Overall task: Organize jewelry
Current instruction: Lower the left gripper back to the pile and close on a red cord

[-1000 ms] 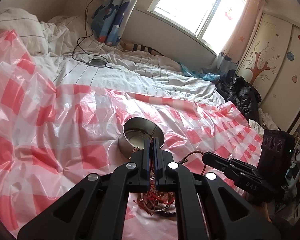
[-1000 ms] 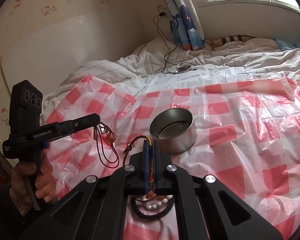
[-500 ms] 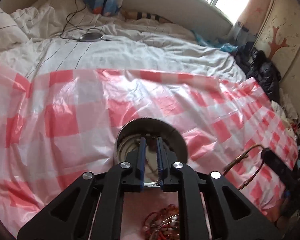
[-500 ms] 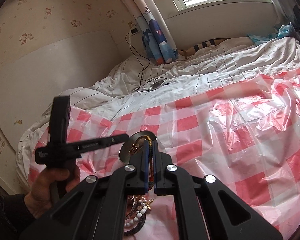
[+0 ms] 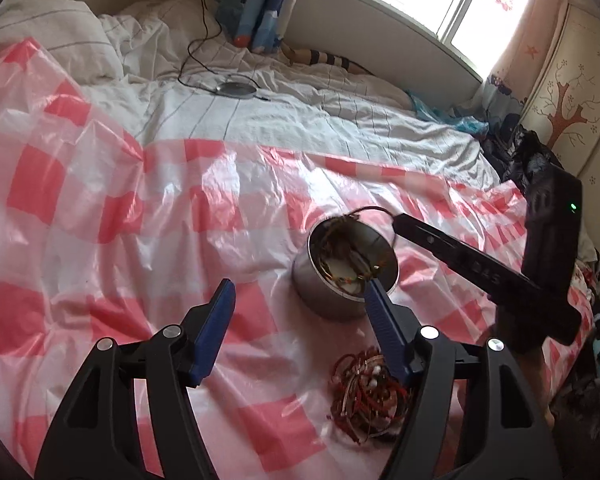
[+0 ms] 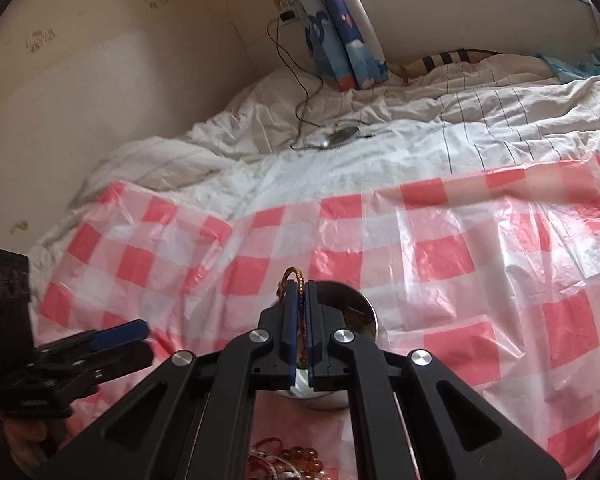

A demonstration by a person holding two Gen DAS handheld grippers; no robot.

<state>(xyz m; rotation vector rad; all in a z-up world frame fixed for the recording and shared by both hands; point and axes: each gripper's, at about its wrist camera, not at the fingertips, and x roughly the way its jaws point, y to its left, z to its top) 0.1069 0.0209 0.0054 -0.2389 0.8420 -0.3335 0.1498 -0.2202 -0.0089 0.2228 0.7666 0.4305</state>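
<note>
Over tin (image 5: 342, 280): right gripper (image 6: 299, 292) pinches beaded bracelet (image 6: 300, 312), lower half hidden; left gripper (image 5: 300, 300) just spread, empty.

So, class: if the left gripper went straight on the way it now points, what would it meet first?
Probably the checked plastic sheet, just left of the metal tin; the open left gripper holds nothing, though depth is unclear.

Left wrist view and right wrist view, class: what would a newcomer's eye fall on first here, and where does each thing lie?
First, the round metal tin in the middle of the red-checked plastic sheet on the bed, with cords and beads already inside. Next, the right gripper, shut on a beaded bracelet just above the tin. Last, the tangled jewelry pile on the sheet near the open left gripper, whose fingers have just been opening with nothing between them.
</note>
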